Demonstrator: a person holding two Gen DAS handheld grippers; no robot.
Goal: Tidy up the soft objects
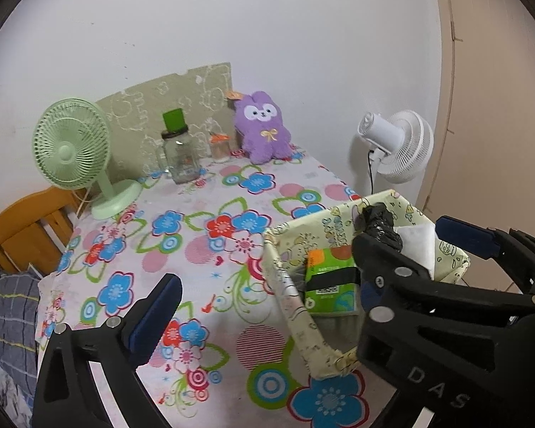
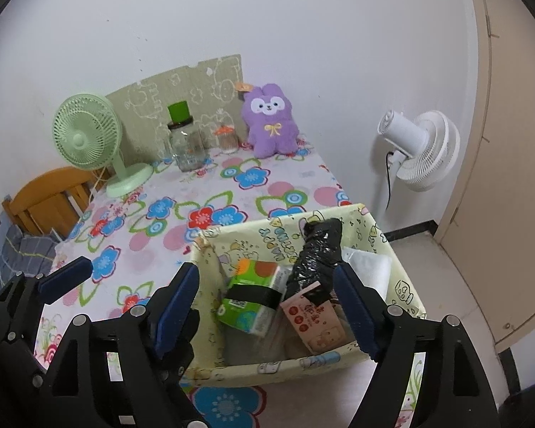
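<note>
A purple plush rabbit (image 1: 263, 127) (image 2: 271, 121) sits upright at the table's far edge against a green patterned board. A pale yellow fabric storage box (image 1: 299, 296) (image 2: 396, 281) stands at the near right corner. It holds a green tissue pack (image 1: 330, 280) (image 2: 251, 297), a black plastic roll (image 1: 380, 223) (image 2: 315, 260), a pink packet (image 2: 315, 322) and a white soft item (image 2: 369, 269). My left gripper (image 1: 267, 306) is open and empty, near the box's left wall. My right gripper (image 2: 267, 306) is open and empty above the box; it also shows in the left wrist view (image 1: 406, 246).
A floral cloth covers the table (image 1: 203, 235). A green desk fan (image 1: 71, 142) stands at the far left. A glass jar with a green lid (image 1: 178, 149) and a small jar (image 1: 220, 146) stand at the back. A white fan (image 1: 399, 146) and a wooden chair (image 1: 25, 228) flank the table.
</note>
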